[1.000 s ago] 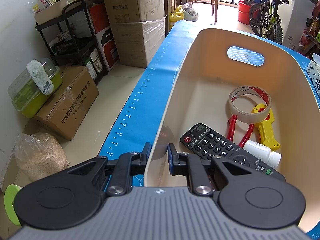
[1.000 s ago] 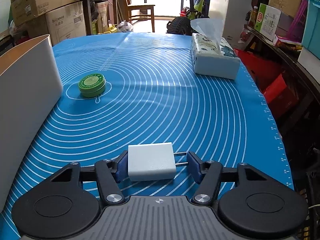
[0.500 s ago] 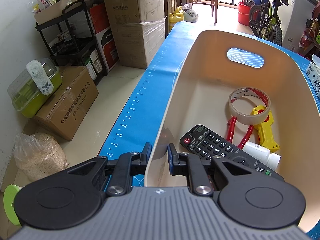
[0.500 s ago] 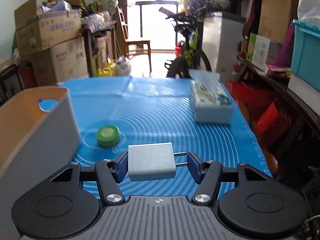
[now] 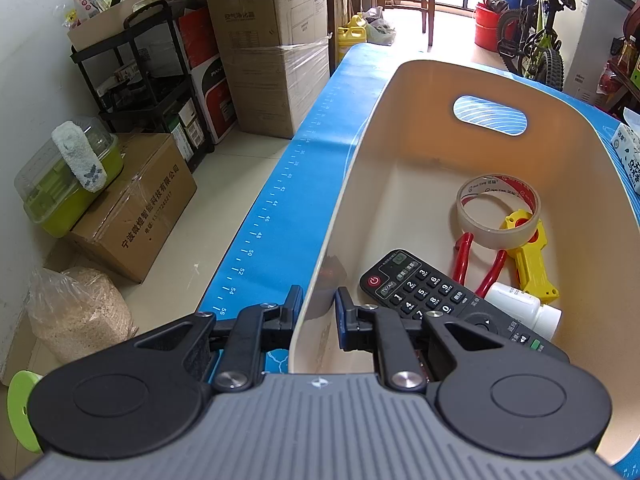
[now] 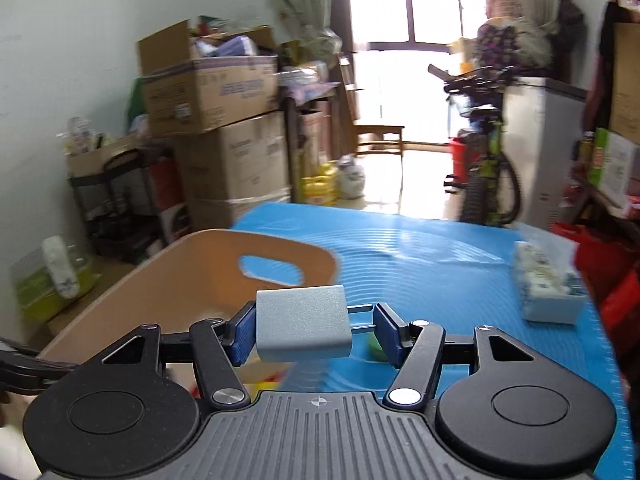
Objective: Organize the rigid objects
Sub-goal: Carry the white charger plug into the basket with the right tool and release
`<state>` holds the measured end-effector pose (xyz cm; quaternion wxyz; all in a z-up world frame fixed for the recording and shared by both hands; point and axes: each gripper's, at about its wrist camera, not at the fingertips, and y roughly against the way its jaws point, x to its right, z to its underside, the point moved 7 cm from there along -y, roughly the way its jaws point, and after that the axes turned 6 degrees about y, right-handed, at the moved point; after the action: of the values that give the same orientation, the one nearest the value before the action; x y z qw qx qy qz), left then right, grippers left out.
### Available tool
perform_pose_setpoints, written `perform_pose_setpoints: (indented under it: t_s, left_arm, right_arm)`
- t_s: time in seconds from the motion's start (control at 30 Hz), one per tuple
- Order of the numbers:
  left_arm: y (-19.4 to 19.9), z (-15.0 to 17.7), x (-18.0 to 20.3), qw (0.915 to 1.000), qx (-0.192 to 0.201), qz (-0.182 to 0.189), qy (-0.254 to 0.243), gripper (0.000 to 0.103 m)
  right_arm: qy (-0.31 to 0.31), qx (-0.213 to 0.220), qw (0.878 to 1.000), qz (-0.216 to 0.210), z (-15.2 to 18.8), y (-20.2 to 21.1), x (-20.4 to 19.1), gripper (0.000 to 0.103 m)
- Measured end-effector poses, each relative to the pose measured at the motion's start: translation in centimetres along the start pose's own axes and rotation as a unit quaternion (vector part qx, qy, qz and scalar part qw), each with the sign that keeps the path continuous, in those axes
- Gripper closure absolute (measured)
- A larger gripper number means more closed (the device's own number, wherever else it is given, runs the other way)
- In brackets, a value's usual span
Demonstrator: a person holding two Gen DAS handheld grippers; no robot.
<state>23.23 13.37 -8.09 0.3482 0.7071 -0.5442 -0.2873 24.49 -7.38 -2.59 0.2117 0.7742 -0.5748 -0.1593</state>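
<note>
My left gripper (image 5: 317, 312) is shut on the near left wall of the cream bin (image 5: 344, 208), one finger outside, one inside. In the bin lie a black remote (image 5: 420, 288), a tape roll (image 5: 498, 216), red-handled pliers (image 5: 464, 252), a yellow tool (image 5: 528, 256) and a white bottle (image 5: 524, 310). In the right wrist view my right gripper (image 6: 314, 334) is shut on a white plug adapter (image 6: 302, 328), its two prongs against the right pad. It hangs in the air by the bin's (image 6: 172, 280) right wall. A green tin (image 6: 372, 342) shows only as a sliver behind the right finger.
A tissue box (image 6: 548, 292) stands on the blue mat (image 6: 432, 264) at the right. Beyond the table's left edge are cardboard boxes (image 5: 276, 52), a black shelf cart (image 5: 148, 80) and a sack (image 5: 80, 312) on the floor. A bicycle (image 6: 488, 168) stands at the far end.
The right gripper rose and swung left with the adapter, from low over the mat to up beside the bin. The left gripper and the bin stayed put.
</note>
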Motion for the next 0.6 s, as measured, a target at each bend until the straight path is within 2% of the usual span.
perform_pose_setpoints:
  t_s: [0.23,0.6]
  left_arm:
    - [0.1,0.0,-0.1,1.0000,0.001,-0.001,-0.002,0.084]
    - [0.1,-0.1,0.0,1.0000,0.002,-0.003,-0.005,0.084]
  right_arm:
    - [0.053,-0.036,0.996,-0.057,0.5,-2.0,-6.1,0.038]
    - [0.148,-0.128,0.978,-0.068,4.1,-4.0,-11.2,0.038]
